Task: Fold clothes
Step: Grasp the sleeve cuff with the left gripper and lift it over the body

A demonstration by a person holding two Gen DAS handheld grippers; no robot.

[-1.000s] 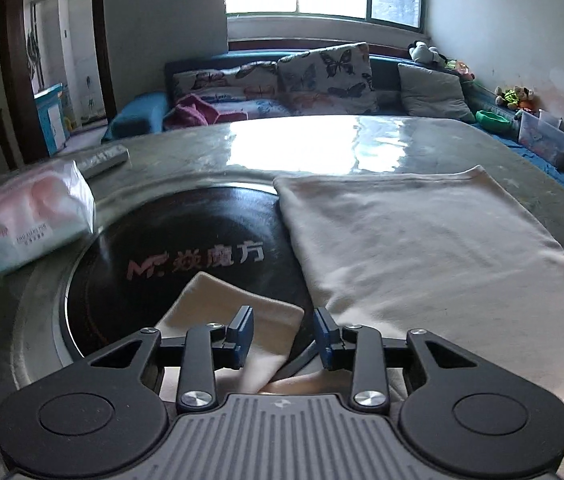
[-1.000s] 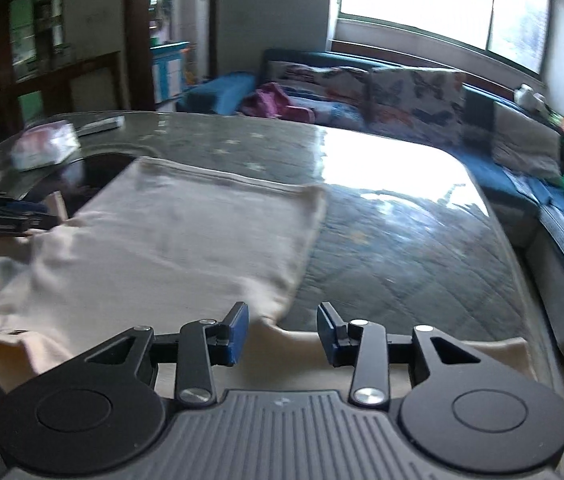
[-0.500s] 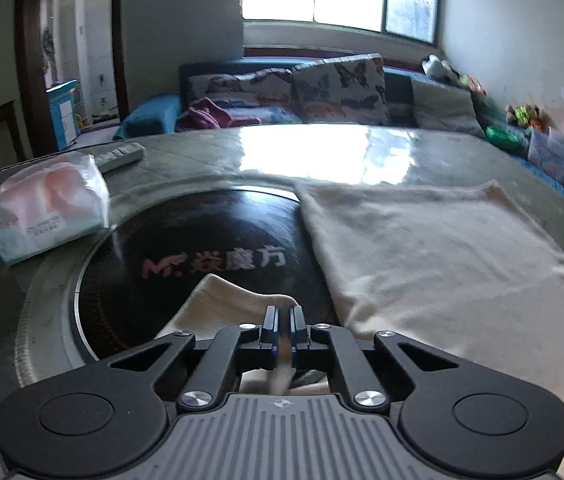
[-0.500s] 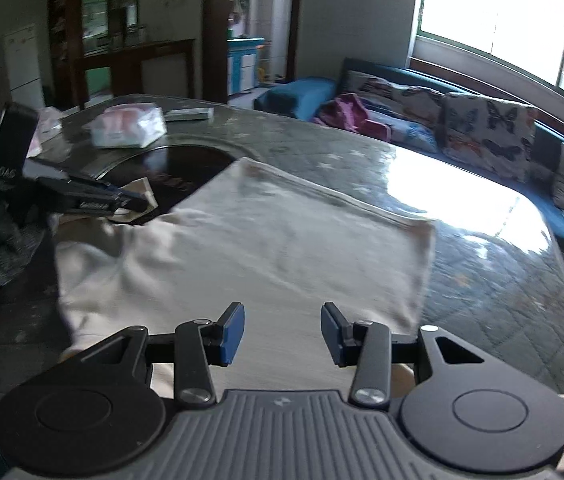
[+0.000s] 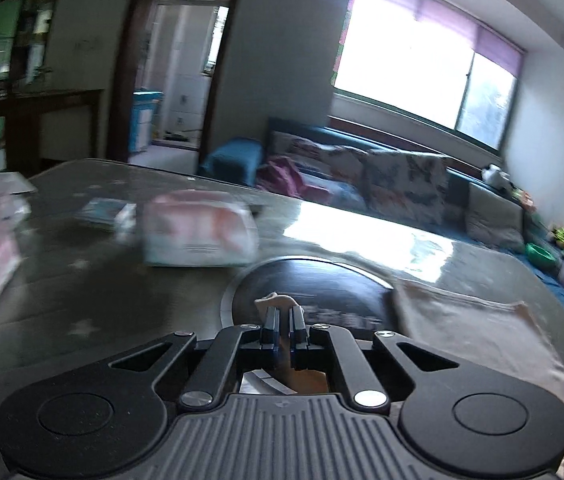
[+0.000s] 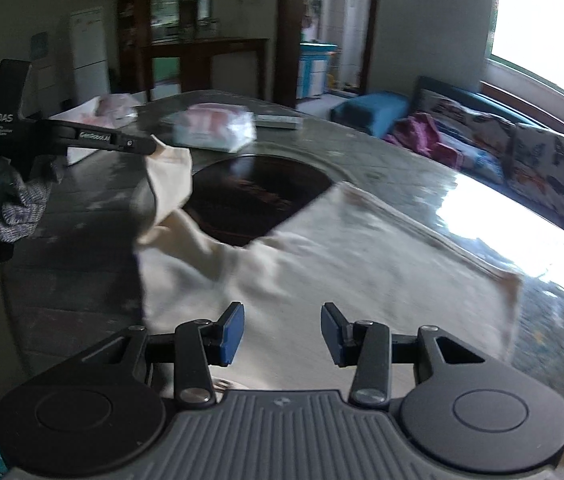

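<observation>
A: What does the left gripper (image 5: 284, 322) hold?

B: Its two fingers are pressed together on a sleeve (image 6: 171, 176) of the cream garment (image 6: 322, 256), and the sleeve hangs lifted above the table (image 6: 81, 240).

A: And the right gripper (image 6: 282, 330)?

B: Its fingers stand wide apart with nothing between them. The body of the garment lies flat just ahead of them, partly over the dark round plate (image 6: 257, 192). A tissue pack (image 6: 213, 126) rests beyond that plate.
</observation>
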